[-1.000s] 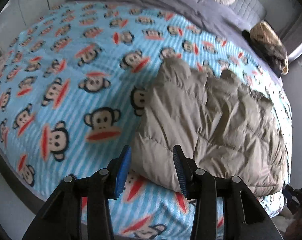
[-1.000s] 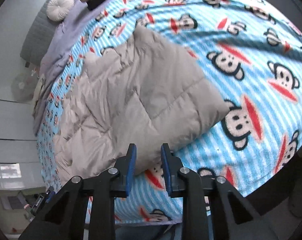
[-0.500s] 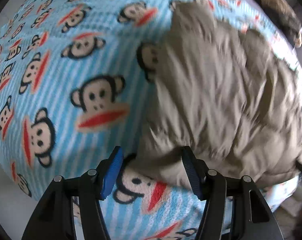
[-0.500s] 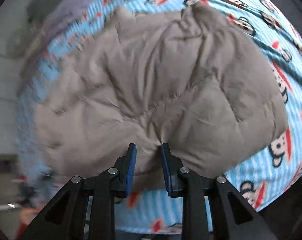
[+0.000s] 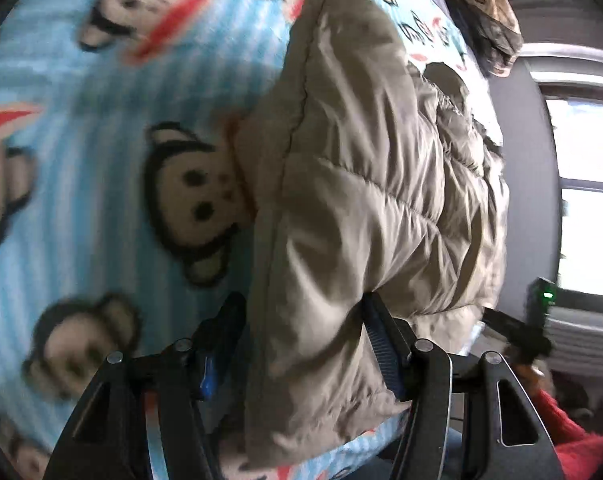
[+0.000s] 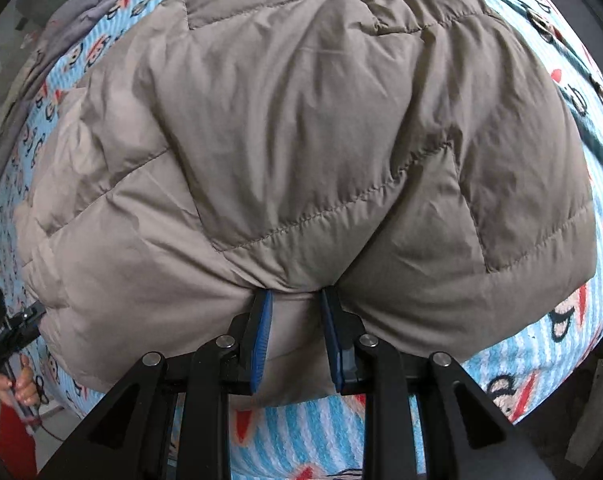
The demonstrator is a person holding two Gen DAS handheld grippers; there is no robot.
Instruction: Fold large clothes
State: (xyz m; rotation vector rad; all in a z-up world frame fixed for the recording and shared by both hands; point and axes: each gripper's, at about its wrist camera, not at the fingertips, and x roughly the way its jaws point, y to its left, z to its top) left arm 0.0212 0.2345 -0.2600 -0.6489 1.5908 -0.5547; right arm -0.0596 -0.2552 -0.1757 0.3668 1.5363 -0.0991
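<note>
Bed (image 5: pixel 61 208), monkey-print blanket. Puffy taupe jacket (image 6: pixel 301 140) lies partly folded on it. Right tongs (image 6: pixel 295 304) pinch its near hem, likely to lift. Left tongs (image 5: pixel 301 328), just widened, straddle its corner, apart.

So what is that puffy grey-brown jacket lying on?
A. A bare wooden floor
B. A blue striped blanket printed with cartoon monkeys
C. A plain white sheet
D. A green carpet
B: the jacket lies on a blue striped blanket covered in monkey faces with red mouths, seen around its edges in both views.
</note>
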